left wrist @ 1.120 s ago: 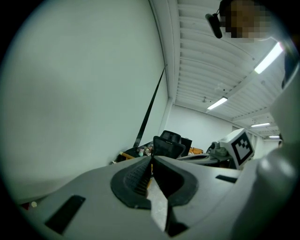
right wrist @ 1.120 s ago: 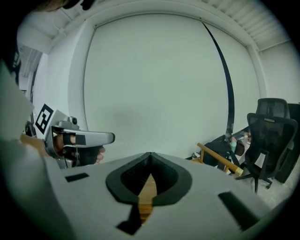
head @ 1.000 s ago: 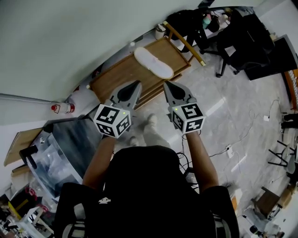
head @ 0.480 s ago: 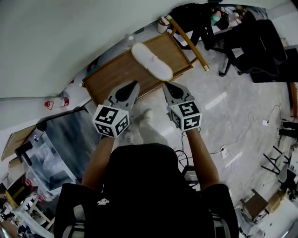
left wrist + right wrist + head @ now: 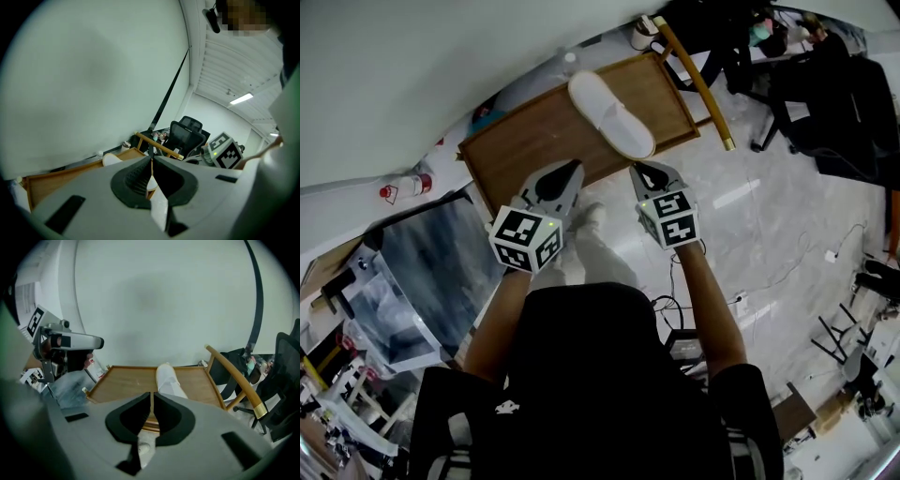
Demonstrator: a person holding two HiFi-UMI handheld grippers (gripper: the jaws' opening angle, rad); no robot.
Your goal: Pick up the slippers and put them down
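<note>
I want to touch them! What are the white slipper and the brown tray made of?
The slipper looks like soft white cloth, matte, no shine; could be foam. The tray looks like wood: warm brown, faint grain, smooth dull finish.

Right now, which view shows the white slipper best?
The head view: the whole slipper lies on the wooden tray. The right gripper view shows all but its near end; the left gripper view shows only a sliver.
</note>
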